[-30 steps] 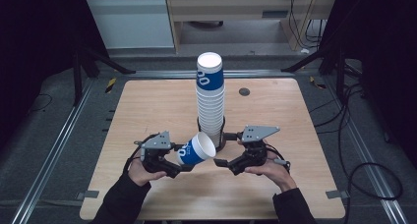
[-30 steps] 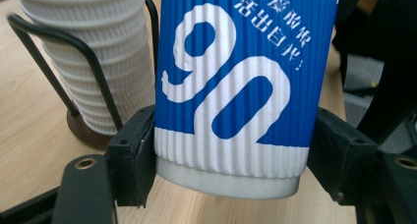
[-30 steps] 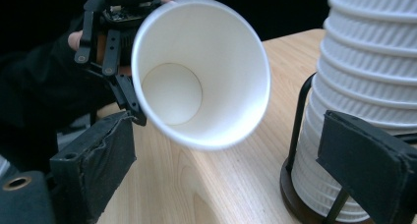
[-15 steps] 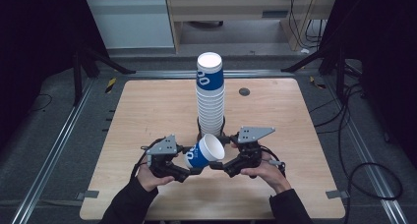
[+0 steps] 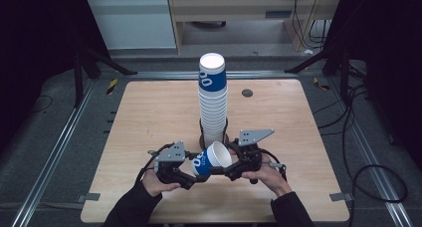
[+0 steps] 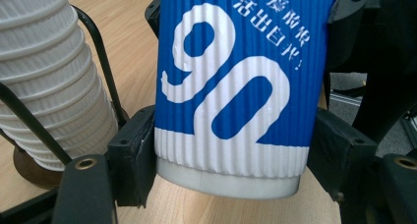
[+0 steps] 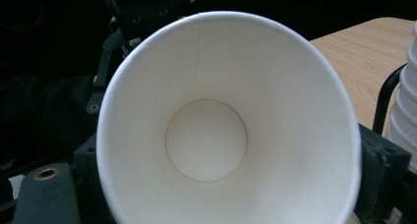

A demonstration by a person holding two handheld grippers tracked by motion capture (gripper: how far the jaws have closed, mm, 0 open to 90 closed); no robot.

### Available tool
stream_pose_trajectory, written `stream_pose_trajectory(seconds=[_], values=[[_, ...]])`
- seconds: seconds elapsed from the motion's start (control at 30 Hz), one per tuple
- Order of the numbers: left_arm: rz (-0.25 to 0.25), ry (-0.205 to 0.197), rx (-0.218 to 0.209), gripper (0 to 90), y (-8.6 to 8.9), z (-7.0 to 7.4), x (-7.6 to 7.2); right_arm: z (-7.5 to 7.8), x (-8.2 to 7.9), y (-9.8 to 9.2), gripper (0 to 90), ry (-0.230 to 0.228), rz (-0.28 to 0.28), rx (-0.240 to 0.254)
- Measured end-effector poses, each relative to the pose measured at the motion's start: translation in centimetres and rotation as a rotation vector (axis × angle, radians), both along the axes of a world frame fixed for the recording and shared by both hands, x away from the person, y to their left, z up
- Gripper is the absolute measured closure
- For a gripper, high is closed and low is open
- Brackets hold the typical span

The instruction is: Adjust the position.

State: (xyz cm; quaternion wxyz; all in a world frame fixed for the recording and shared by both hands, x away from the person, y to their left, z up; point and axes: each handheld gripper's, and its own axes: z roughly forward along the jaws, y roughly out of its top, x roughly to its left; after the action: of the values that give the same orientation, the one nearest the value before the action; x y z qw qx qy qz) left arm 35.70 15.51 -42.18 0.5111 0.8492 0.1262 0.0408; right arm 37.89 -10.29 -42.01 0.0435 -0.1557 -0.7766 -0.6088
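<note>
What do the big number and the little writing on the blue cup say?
"90": big white number on the blue ribbed side of the paper cup.
Small white Chinese characters, two rows above the number: too blurred to read surely.
Tall cup stack: white print on its top blue cup, too small to read.

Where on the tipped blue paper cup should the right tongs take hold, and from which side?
At the rim end of the blue paper cup, coming from the person's right. The cup lies tipped with its open mouth toward the right tongs, while the left tongs already clamp its narrow base, so the wide end is the free part.
</note>
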Motion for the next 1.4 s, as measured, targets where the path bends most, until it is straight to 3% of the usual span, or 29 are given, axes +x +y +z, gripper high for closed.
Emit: stream_pose_trajectory(seconds=[0.17, 0.47, 0.6, 0.67, 0.87, 1.03, 1.4], values=[[0.002, 0.03, -0.001, 25.3, 0.2, 0.1, 0.2, 0.2, 0.0, -0.1, 16.4, -0.01, -0.004, 0.004], [0.029, 0.043, 0.061, 15.4, 0.7, 0.0, 0.8, 0.9, 0.2, -1.1, 16.5, -0.036, -0.054, -0.031], [0.025, 0.047, 0.094, 15.2, 0.4, -0.3, 0.9, 0.4, 0.1, -0.1, 16.3, -0.041, -0.055, -0.127], [0.005, 0.054, 0.125, 16.0, 0.1, -0.5, 0.8, 0.2, 0.1, 0.3, 16.3, -0.041, -0.039, -0.152], [-0.027, 0.079, 0.155, 20.5, -0.4, -1.0, 0.7, -0.2, -0.3, 1.5, 16.1, -0.052, -0.003, -0.213], [-0.037, 0.085, 0.159, 25.6, -0.5, -1.2, 0.7, -0.3, -0.5, 1.9, 16.2, -0.06, 0.016, -0.223], [-0.046, 0.074, 0.147, 27.3, -0.5, -1.2, 0.6, -0.2, -0.6, 1.9, 14.0, -0.082, 0.012, -0.212]])
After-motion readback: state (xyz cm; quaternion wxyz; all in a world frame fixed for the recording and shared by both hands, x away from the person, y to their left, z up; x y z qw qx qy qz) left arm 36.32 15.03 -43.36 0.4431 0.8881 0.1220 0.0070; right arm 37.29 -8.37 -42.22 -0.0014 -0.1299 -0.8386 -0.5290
